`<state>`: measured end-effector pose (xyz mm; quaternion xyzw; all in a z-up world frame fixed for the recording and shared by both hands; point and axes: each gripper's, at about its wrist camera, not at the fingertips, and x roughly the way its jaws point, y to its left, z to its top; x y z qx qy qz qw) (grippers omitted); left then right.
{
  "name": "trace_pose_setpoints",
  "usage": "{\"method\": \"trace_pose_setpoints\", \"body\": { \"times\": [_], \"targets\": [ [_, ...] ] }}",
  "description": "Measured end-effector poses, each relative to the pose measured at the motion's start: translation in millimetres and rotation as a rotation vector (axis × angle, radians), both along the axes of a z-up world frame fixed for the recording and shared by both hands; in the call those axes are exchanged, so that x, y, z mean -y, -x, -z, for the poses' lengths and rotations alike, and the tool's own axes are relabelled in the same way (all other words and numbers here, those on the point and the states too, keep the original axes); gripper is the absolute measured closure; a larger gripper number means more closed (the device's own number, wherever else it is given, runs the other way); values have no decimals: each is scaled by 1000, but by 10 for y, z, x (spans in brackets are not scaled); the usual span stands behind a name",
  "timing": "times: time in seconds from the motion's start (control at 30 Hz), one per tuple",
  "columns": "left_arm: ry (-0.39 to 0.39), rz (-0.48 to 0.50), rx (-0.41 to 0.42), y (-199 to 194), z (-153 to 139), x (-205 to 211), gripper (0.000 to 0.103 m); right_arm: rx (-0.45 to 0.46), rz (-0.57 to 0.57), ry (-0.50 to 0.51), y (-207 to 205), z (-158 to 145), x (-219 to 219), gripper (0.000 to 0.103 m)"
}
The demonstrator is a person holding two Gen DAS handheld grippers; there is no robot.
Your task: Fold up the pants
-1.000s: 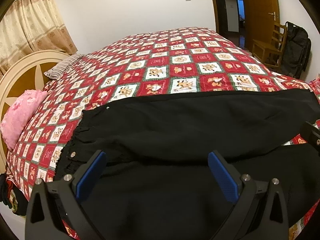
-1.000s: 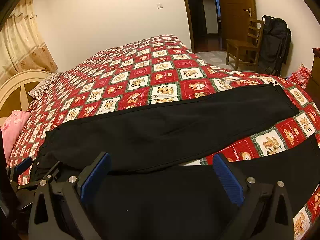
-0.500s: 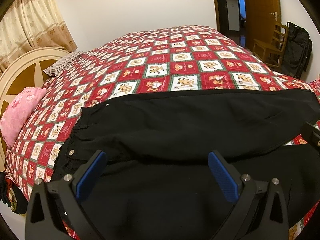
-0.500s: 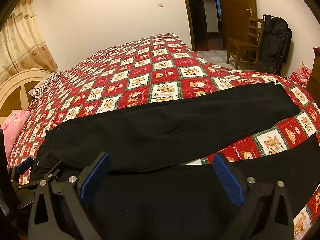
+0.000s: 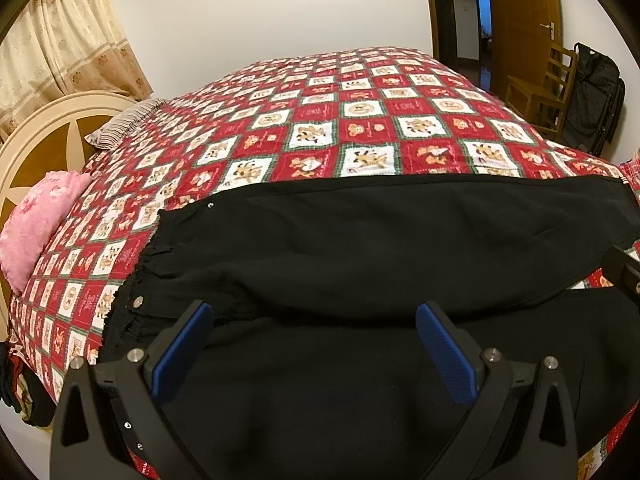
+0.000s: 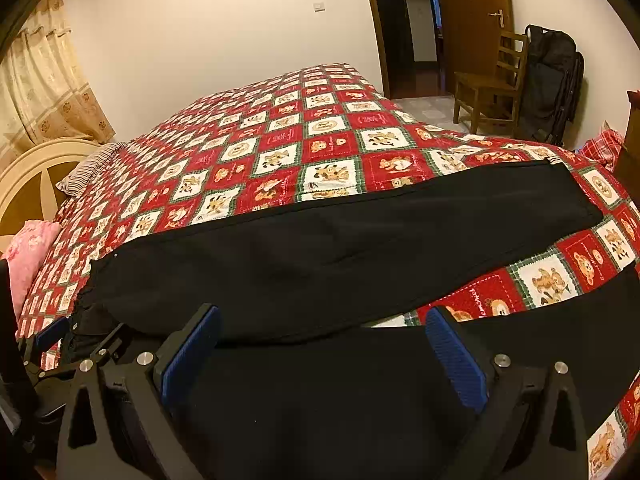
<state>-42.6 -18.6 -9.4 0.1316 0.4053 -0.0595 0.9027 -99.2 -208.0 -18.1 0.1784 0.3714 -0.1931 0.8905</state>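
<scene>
Red and white squares with little bears cover the bed. Black pants lie flat along its near edge, waist toward the headboard, legs toward the foot. The left gripper and right gripper hover over the near leg, jaws spread wide, holding nothing. The pants look soft and floppy, and probably light. A good place to pinch is likely the near leg's edge, one gripper by the waist.

near pant leg cut off at frame edge.
</scene>
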Motion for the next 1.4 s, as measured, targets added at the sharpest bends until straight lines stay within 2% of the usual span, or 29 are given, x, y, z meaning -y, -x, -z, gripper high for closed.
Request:
{"method": "trace_pose_setpoints", "body": {
  "times": [0.37, 0.53, 0.63, 0.77, 0.87, 0.97, 1.03, 1.13, 1.17, 1.2, 1.23, 1.27, 1.3, 1.33, 1.4],
  "targets": [
    [12, 11, -29, -52, 61, -1, 0, -14, -14, 7, -58, 62, 0, 1],
    [51, 23, -76, -229, 82, -158, 0, -19, -73, 88, -314, -13, 28, 1],
    [83, -1, -98, -502, 43, -344, 0, -18, -157, 174, -668, -73, 21, 1],
    [81, -57, -70, -895, 6, -611, 0, -69, -365, 244, -1279, 31, -116, 2],
    [129, -117, -89, -1152, 77, -833, 0, -136, -530, 301, -1722, 194, -325, 11],
    [158, -147, -155, -1392, 272, -989, 0, -164, -621, 289, -2134, 336, -471, 12],
    [163, -171, -186, -1487, 354, -1039, 0, -167, -662, 226, -2368, 427, -499, 12],
    [231, -183, -232, -1564, 465, -1131, 0, -182, -714, 172, -2627, 564, -563, 13],
    [248, -185, -246, -1578, 489, -1146, 0, -192, -736, 163, -2703, 622, -600, 22],
    [264, -189, -263, -1604, 528, -1165, 0, -203, -751, 158, -2750, 661, -641, 35],
    [274, -191, -275, -1621, 562, -1177, 0, -223, -773, 148, -2786, 719, -674, 41],
    [279, -190, -279, -1639, 581, -1184, 0, -254, -793, 144, -2817, 795, -717, 59],
    [283, -187, -283, -1646, 591, -1188, 0, -278, -802, 155, -2828, 846, -750, 61],
    [288, -184, -282, -1651, 590, -1195, 0, -251, -813, 182, -2801, 839, -789, 65],
    [305, -178, -271, -1640, 554, -1225, 0, -243, -824, 172, -2783, 829, -824, 86]
  ]
}}
